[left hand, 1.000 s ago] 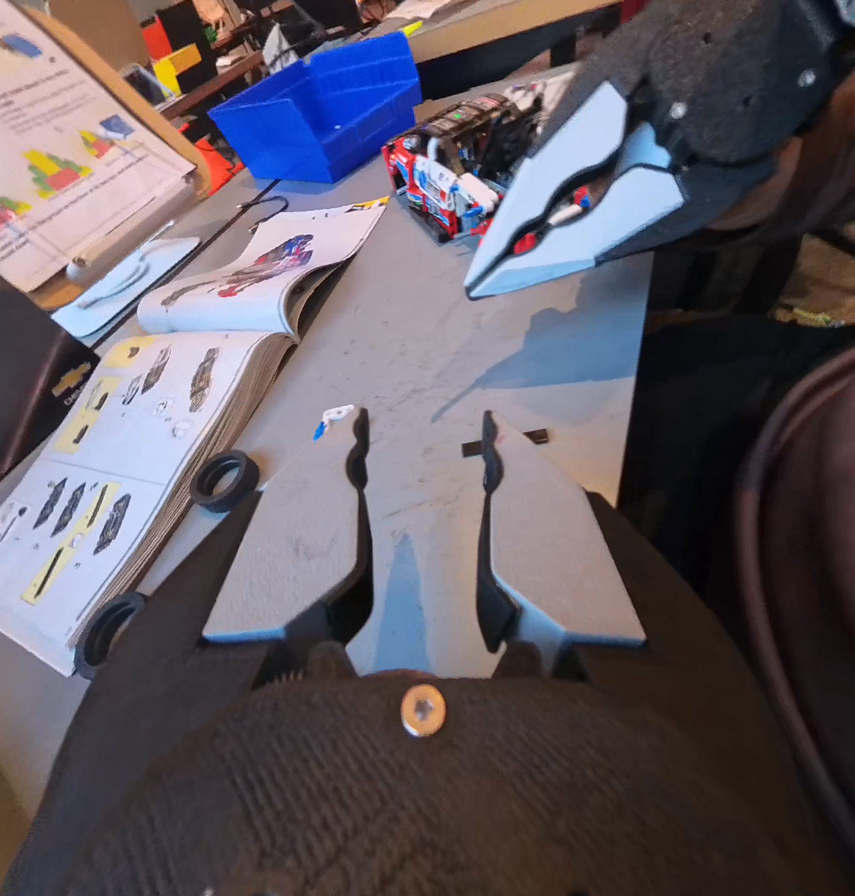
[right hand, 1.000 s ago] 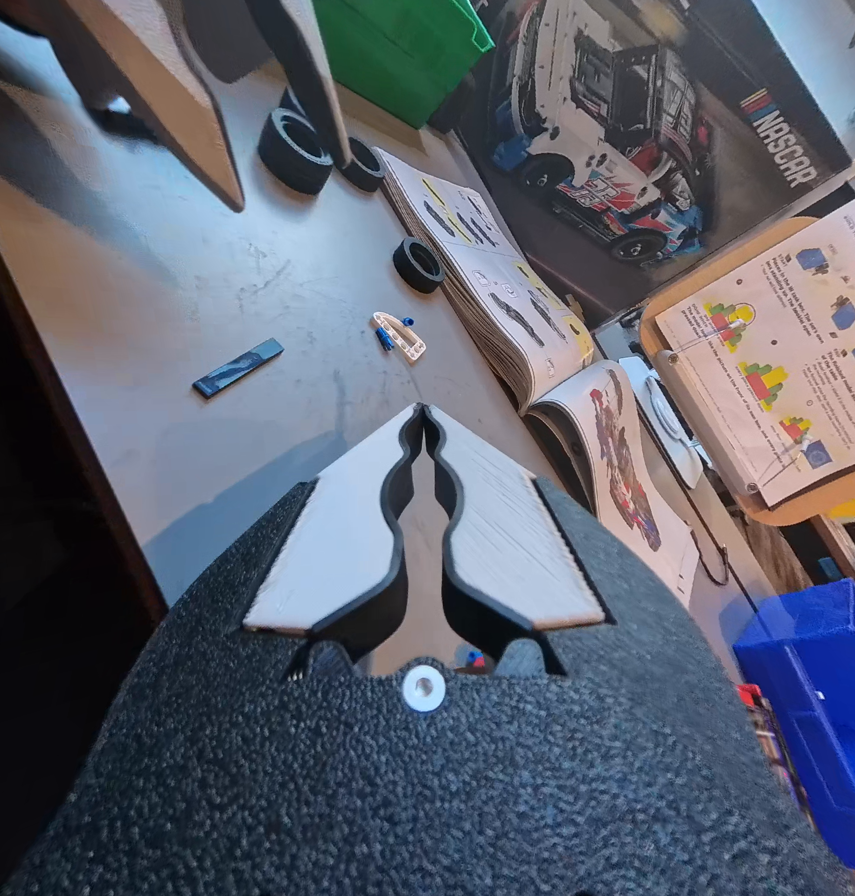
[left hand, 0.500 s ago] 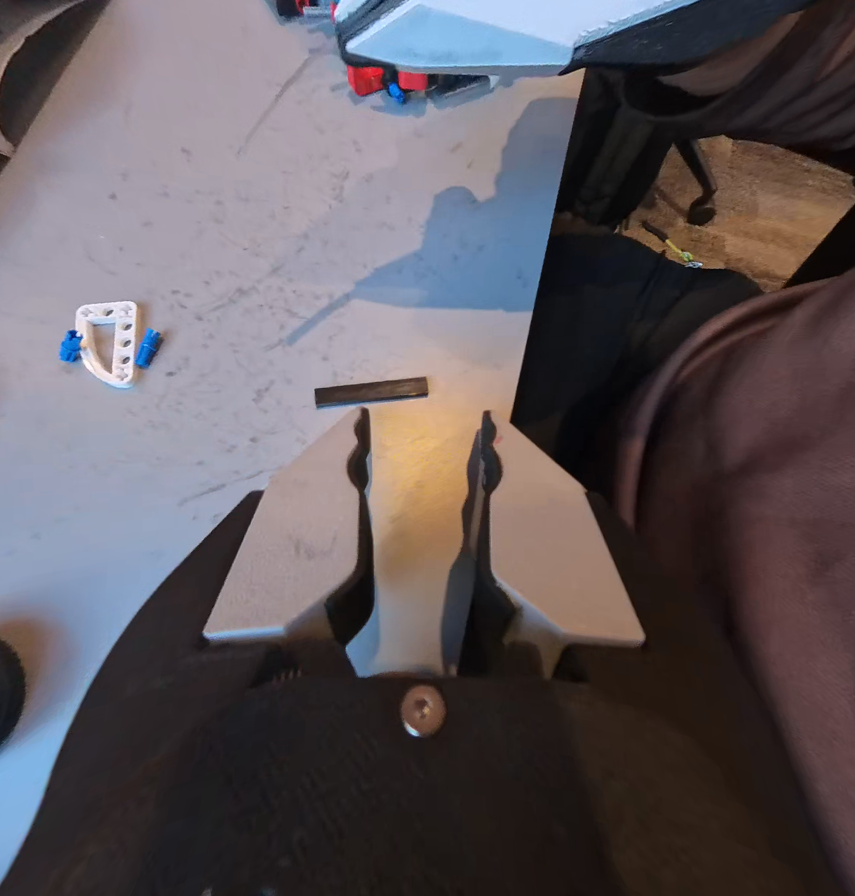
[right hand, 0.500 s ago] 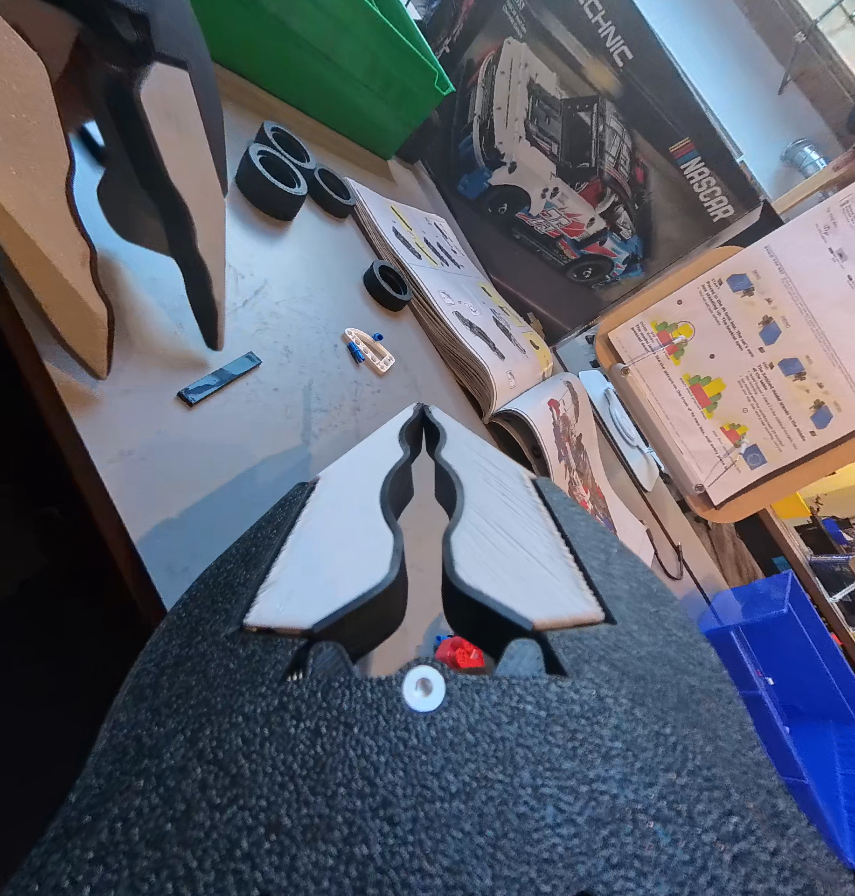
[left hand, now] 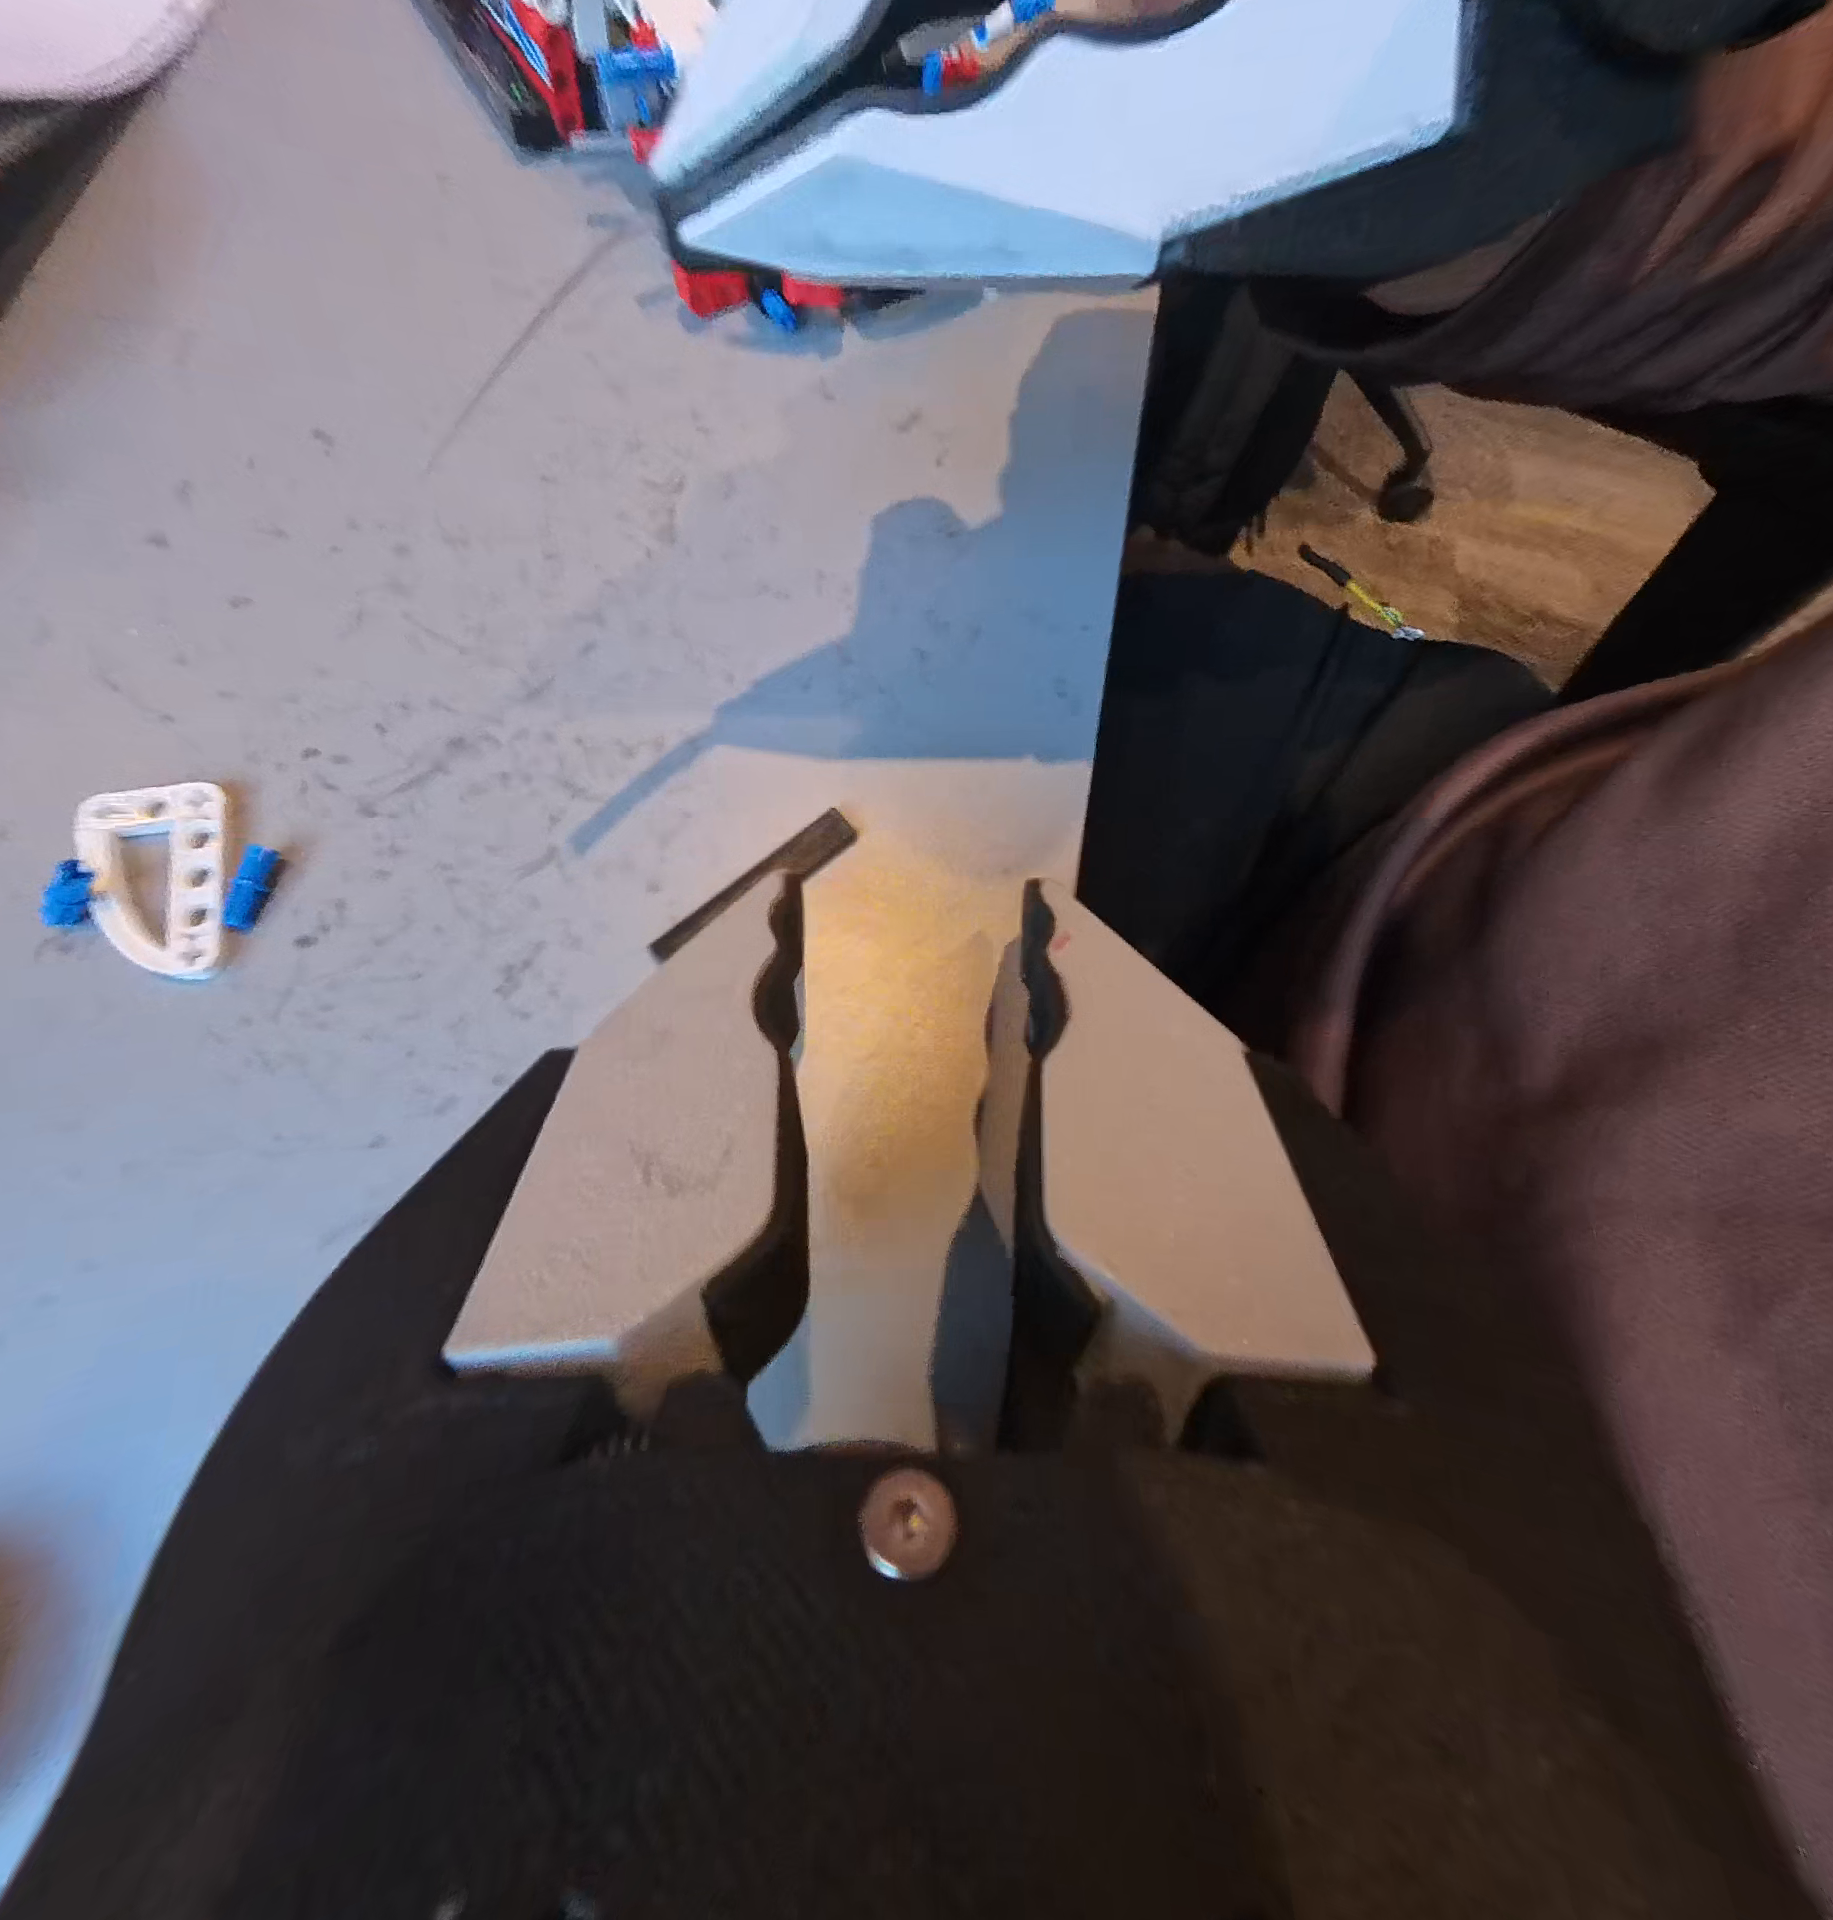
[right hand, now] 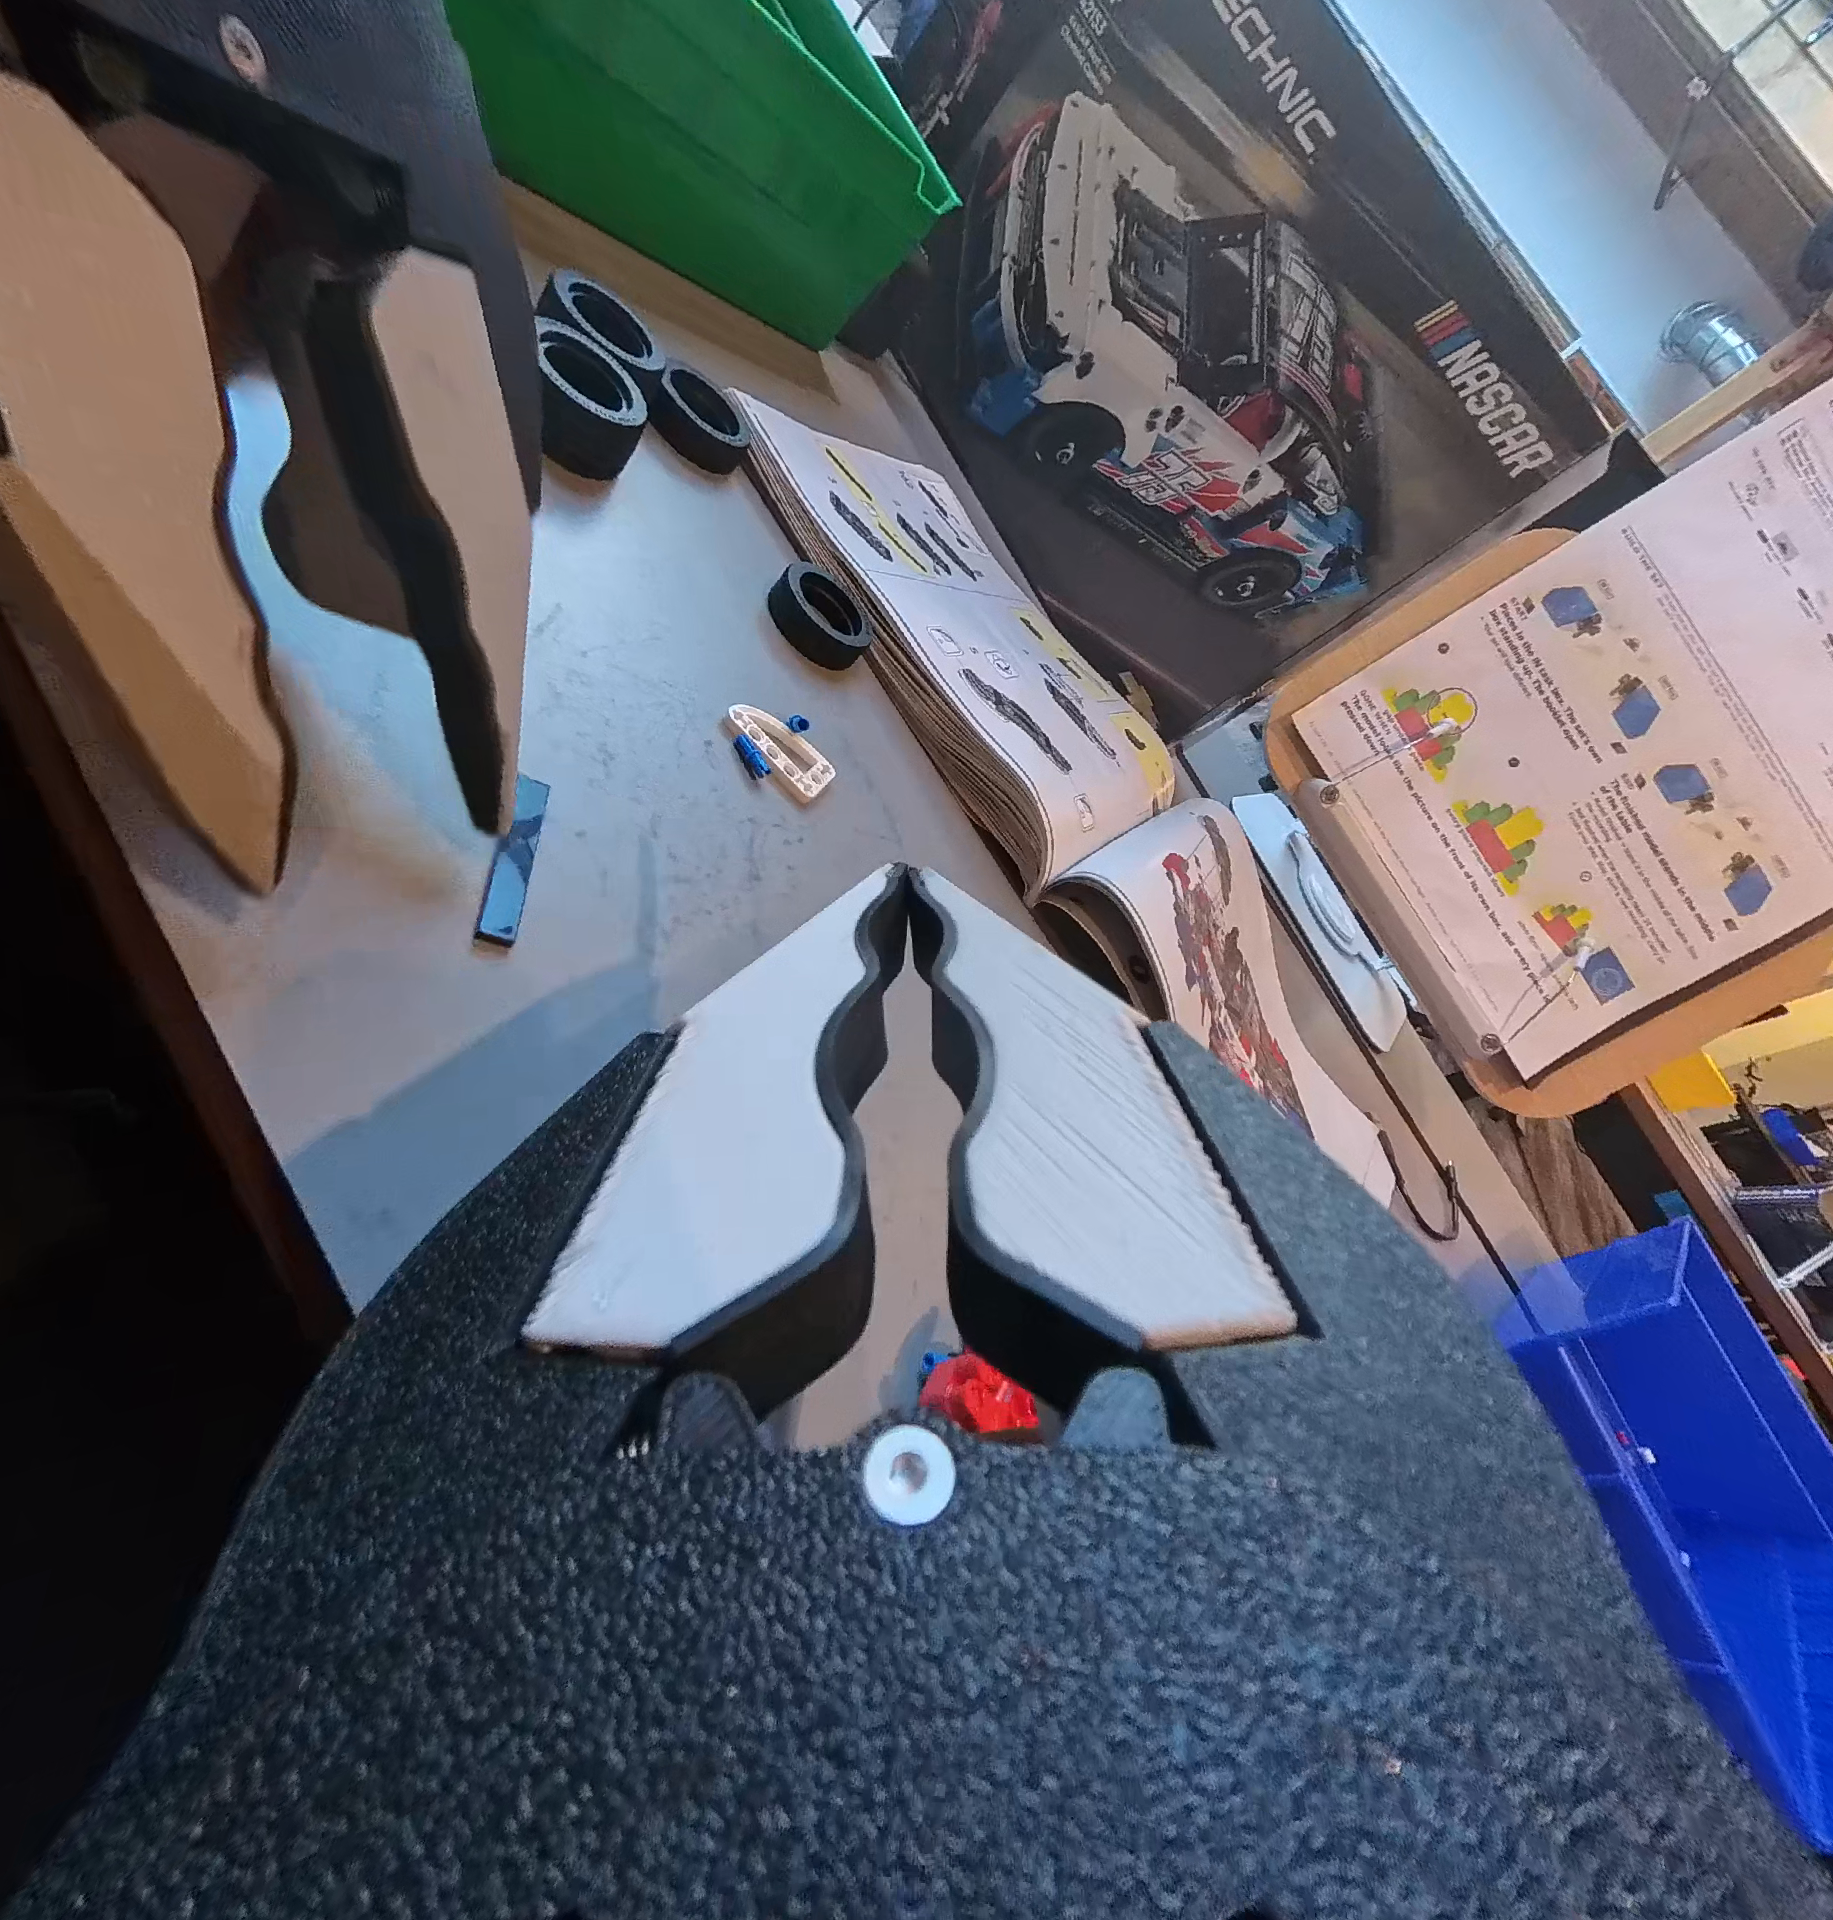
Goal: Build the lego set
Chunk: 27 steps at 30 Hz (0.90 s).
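My left gripper (left hand: 910,894) is open and points down at the grey table (left hand: 424,520) near its front edge. A flat black strip (left hand: 756,883) lies at its left fingertip, partly hidden by it; nothing is between the jaws. A white triangular lego piece (left hand: 159,878) with blue pins lies to the left. My right gripper (right hand: 907,873) is shut and hovers above the table. It also shows in the left wrist view (left hand: 995,156), over the partly built car (left hand: 600,62). The right wrist view shows the left gripper (right hand: 377,852) over the strip (right hand: 512,873).
Several black tyres (right hand: 590,384) lie beside an open instruction book (right hand: 953,644). The set's box (right hand: 1203,312) and a green bin (right hand: 704,135) stand behind. A blue bin (right hand: 1722,1507) and a clipboard sheet (right hand: 1618,727) are at the right. A person's sleeve (left hand: 1618,1143) is beyond the table edge. My right fingertips sit around 10 centimetres from my left ones. Between my left fingertips and the white triangular lego piece (left hand: 159,878) there is roughly 12 centimetres. My right wrist view (right hand: 781,747) looks at it from another angle.
My left gripper has tipped down and come close to the black strip, which now lies at a different angle at its left fingertip. My right gripper has stayed shut and shifted slightly.
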Each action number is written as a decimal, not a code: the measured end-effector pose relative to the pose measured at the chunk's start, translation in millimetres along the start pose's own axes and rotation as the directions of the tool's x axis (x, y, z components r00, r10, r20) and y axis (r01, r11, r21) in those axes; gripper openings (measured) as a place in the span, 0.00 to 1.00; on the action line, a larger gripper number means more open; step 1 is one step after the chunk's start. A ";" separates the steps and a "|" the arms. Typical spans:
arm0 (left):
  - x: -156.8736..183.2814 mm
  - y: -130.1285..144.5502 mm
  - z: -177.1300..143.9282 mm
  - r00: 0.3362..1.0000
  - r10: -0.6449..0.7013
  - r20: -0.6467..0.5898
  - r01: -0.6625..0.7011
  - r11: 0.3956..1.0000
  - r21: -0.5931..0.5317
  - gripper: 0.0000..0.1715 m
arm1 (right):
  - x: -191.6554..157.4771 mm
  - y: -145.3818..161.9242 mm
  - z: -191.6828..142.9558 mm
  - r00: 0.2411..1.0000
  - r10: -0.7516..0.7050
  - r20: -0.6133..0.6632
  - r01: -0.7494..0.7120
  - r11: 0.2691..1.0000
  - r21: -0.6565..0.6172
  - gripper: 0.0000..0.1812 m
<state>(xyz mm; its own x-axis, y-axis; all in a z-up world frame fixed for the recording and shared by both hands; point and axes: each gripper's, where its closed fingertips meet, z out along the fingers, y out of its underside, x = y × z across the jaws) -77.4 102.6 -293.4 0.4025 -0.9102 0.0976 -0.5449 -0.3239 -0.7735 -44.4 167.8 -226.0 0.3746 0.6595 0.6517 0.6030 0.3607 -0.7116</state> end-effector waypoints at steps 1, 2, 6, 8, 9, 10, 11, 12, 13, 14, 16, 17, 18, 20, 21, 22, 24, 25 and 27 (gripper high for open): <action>-3.7 -0.7 -4.5 1.000 0.009 0.019 -0.009 1.000 0.019 0.23 | -0.4 0.7 -0.1 1.000 -0.001 0.002 0.001 1.000 -0.002 0.00; -8.3 0.4 -8.6 0.999 0.011 0.036 -0.012 1.000 0.026 0.22 | -1.4 1.2 0.0 1.000 -0.004 0.007 0.004 1.000 -0.002 0.00; -32.2 12.1 -20.5 0.993 -0.007 0.119 0.006 1.000 0.006 0.23 | -10.2 0.3 1.6 0.999 -0.025 0.045 0.024 1.000 0.007 0.00; -37.6 14.2 -24.5 0.990 -0.008 0.141 0.007 1.000 0.008 0.23 | -16.8 0.5 2.3 0.997 -0.046 0.069 0.046 0.999 0.006 0.00; -38.7 14.7 -25.6 0.989 -0.011 0.145 0.009 1.000 0.011 0.23 | -19.7 1.6 2.9 0.995 -0.060 0.076 0.060 0.998 0.000 0.00; -38.7 15.1 -26.0 0.990 -0.015 0.143 0.013 1.000 0.013 0.23 | -22.0 2.9 3.6 0.994 -0.076 0.079 0.076 0.997 -0.007 0.00; -38.8 15.1 -26.0 0.990 -0.016 0.143 0.014 1.000 0.013 0.23 | -23.8 4.1 4.2 0.993 -0.089 0.081 0.090 0.996 -0.013 0.00; -38.8 15.4 -25.6 0.990 -0.014 0.144 0.012 1.000 0.011 0.23 | -25.6 4.5 4.6 0.992 -0.098 0.084 0.100 0.995 -0.015 0.00; -38.5 15.9 -24.8 0.990 -0.011 0.141 0.010 1.000 0.005 0.23 | -27.1 4.4 4.9 0.991 -0.102 0.089 0.104 0.994 -0.014 0.00; -38.6 16.4 -24.0 0.990 -0.010 0.140 0.010 1.000 0.000 0.23 | -28.6 4.4 5.1 0.990 -0.103 0.095 0.105 0.994 -0.014 0.00; -39.0 17.2 -23.2 0.990 -0.011 0.140 0.012 1.000 -0.007 0.23 | -31.5 5.7 5.9 0.989 -0.105 0.108 0.108 0.994 -0.018 0.00; -39.2 17.4 -23.0 0.990 -0.012 0.140 0.013 1.000 -0.008 0.23 | -33.4 6.7 6.3 0.987 -0.109 0.114 0.112 0.993 -0.020 0.00; -39.4 17.4 -23.1 0.990 -0.014 0.140 0.015 1.000 -0.008 0.23 | -35.4 7.5 6.5 0.986 -0.115 0.122 0.118 0.993 -0.023 0.00; -40.6 16.7 -23.9 0.989 -0.019 0.147 0.019 1.000 0.000 0.23 | -40.3 7.8 6.5 0.981 -0.135 0.137 0.140 0.990 -0.024 0.00; -40.8 16.3 -24.3 0.989 -0.022 0.147 0.021 1.000 0.004 0.23 | -43.1 7.3 6.3 0.978 -0.154 0.143 0.158 0.987 -0.021 0.00; -41.1 16.2 -24.5 0.989 -0.025 0.146 0.024 1.000 0.006 0.23 | -45.6 6.8 5.8 0.973 -0.178 0.147 0.182 0.983 -0.019 0.00; -41.1 16.5 -24.2 0.990 -0.035 0.137 0.035 0.999 0.005 0.24 | -49.3 5.5 5.0 0.963 -0.225 0.151 0.230 0.973 -0.013 0.00; -40.8 16.9 -23.9 0.991 -0.041 0.128 0.041 0.999 0.002 0.24 | -51.0 4.3 4.6 0.959 -0.237 0.156 0.241 0.970 -0.006 0.00; -41.8 16.8 -23.7 0.992 -0.045 0.117 0.045 0.999 0.002 0.24 | -54.1 2.3 4.1 0.954 -0.245 0.172 0.248 0.969 0.006 0.00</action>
<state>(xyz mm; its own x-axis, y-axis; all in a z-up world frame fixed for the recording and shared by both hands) -120.8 129.0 -295.6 0.5098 -0.8583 0.0589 -0.5248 -0.3645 -0.7693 -66.1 135.7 -263.9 0.0880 0.6543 0.7511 0.6726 0.5172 -0.5293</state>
